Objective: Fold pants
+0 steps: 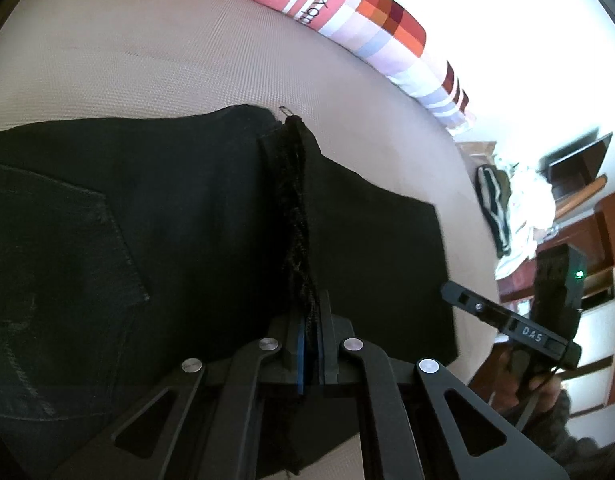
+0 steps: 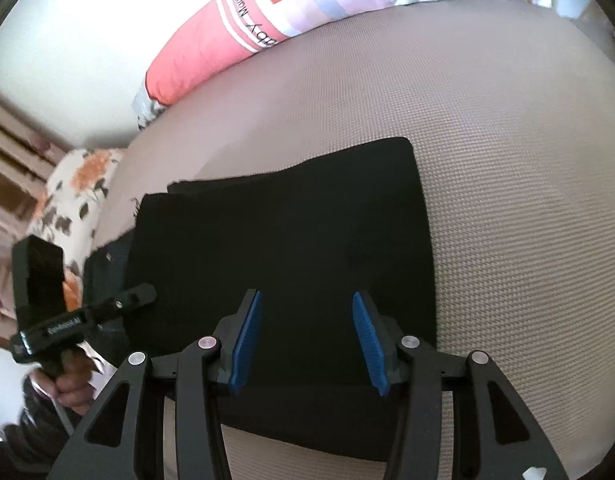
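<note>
Black denim, the pants [image 1: 167, 220] lie spread on a beige textured bed [image 1: 147, 60], already doubled over at least once, judging by the layered edges seen from the right wrist view. In the left wrist view the left gripper [image 1: 311, 320] has its jaws clenched on a raised ridge of frayed hem [image 1: 295, 200] that runs from 12 o'clock down to the jaws at 6 o'clock; pinching that edge gives a handle by which a layer can be lifted and carried over. A back pocket [image 1: 67, 248] shows at 9 o'clock of that view, so the seat faces up there. The right gripper [image 2: 307, 336] hangs over the folded end of the pants [image 2: 287, 240] with its jaws released, the blue pads [image 2: 247, 340] well apart and nothing pressed between them; it looks posed to come down on the cloth near the edge, probably to take a matching corner so both hands lift together. Each tool appears in the other's view: the right one at 3 to 4 o'clock in the left view, the left one at 8 o'clock in the right view, gripped by a hand [image 2: 73, 380]. A pink and checked pillow [image 2: 267, 20] lies along the far side of the bed at 12 o'clock, clear of the work, and a flowered cushion [image 2: 79, 192] sits at 9 o'clock. The fold seems partway done.
</note>
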Demonstrator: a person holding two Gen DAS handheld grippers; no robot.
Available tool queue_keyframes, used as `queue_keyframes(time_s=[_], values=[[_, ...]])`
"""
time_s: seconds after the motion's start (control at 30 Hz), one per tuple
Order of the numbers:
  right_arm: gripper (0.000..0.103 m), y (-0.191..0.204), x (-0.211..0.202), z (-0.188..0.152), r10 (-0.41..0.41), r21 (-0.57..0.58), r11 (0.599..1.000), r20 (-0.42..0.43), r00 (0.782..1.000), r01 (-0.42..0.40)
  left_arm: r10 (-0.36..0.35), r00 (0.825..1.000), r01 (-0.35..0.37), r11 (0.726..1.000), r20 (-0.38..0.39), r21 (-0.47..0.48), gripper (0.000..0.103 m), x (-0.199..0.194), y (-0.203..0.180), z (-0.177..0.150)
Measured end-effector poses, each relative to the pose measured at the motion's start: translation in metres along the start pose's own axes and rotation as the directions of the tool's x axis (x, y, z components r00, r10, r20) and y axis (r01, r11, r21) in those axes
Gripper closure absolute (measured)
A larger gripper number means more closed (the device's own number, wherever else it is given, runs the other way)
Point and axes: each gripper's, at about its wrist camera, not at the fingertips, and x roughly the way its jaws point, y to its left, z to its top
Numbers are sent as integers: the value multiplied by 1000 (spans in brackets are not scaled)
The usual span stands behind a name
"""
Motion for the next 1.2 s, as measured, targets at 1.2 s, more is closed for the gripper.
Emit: queue_keyframes(time_s=[1.2], values=[[59, 14, 30, 57, -196, -140, 968, 105, 975, 209, 175, 978, -193, 964, 113, 180, 77, 33, -10, 39]])
